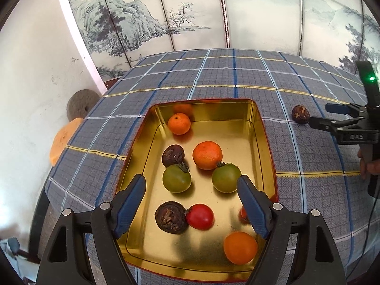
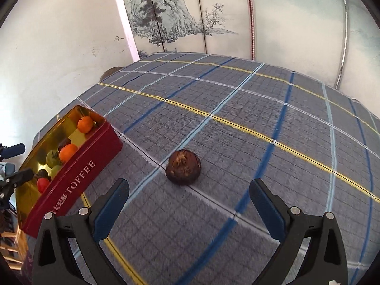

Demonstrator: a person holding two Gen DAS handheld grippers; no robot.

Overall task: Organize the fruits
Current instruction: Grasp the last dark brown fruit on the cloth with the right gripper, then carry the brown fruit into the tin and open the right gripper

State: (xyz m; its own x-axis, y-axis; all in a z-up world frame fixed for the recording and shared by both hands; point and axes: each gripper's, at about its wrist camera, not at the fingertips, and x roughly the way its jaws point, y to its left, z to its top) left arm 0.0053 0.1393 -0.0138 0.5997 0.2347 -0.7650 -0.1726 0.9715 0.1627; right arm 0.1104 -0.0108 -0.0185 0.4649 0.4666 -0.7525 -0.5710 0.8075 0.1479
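Note:
A gold-lined red toffee tin [image 1: 266, 128] sits on the plaid tablecloth and holds several fruits: oranges [image 1: 207, 154], green tomatoes [image 1: 177, 178], a red tomato [image 1: 200, 216] and dark brown fruits [image 1: 170, 217]. My left gripper [image 1: 191, 185] is open and empty above the tin's near half. One dark brown fruit [image 2: 183, 170] lies alone on the cloth, right of the tin [image 2: 78, 178]; it also shows in the left wrist view [image 1: 300, 114]. My right gripper [image 2: 188, 190] is open and empty just short of that fruit; it also shows in the left wrist view [image 1: 319, 115].
The blue-grey plaid tablecloth [image 2: 261, 109] covers the table. A painted folding screen [image 1: 190, 11] stands behind it and a white wall [image 1: 30, 71] is to the left. A round stone disc [image 1: 82, 104] and an orange object [image 1: 64, 137] sit past the table's left edge.

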